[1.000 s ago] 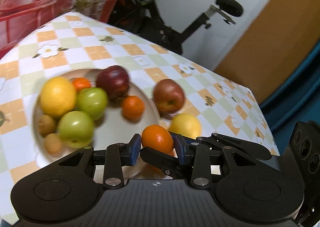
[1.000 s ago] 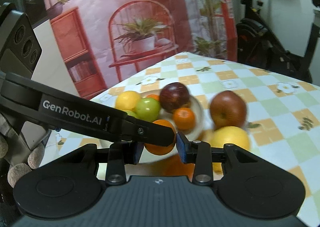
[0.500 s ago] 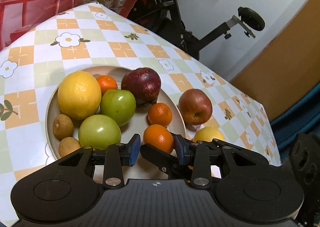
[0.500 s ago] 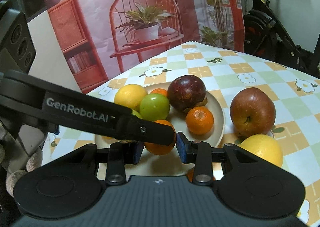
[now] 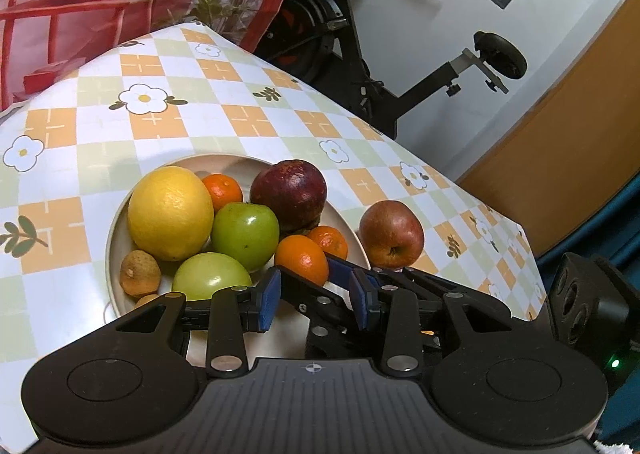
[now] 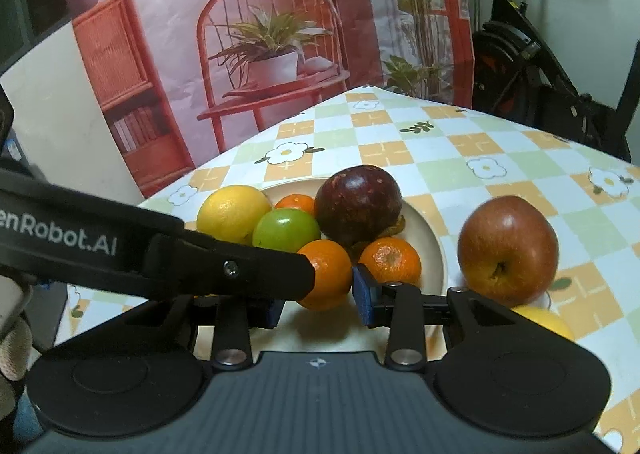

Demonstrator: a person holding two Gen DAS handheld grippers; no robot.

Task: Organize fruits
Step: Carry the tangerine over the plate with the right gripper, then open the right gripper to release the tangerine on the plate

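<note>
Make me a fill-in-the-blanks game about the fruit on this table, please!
1. The plate holds ___ green apples.
2. The biggest fruit on the plate is ___ in colour.
3. The only apple lying off the plate, on the tablecloth, is ___ in colour.

Missing words: two; yellow; red.
</note>
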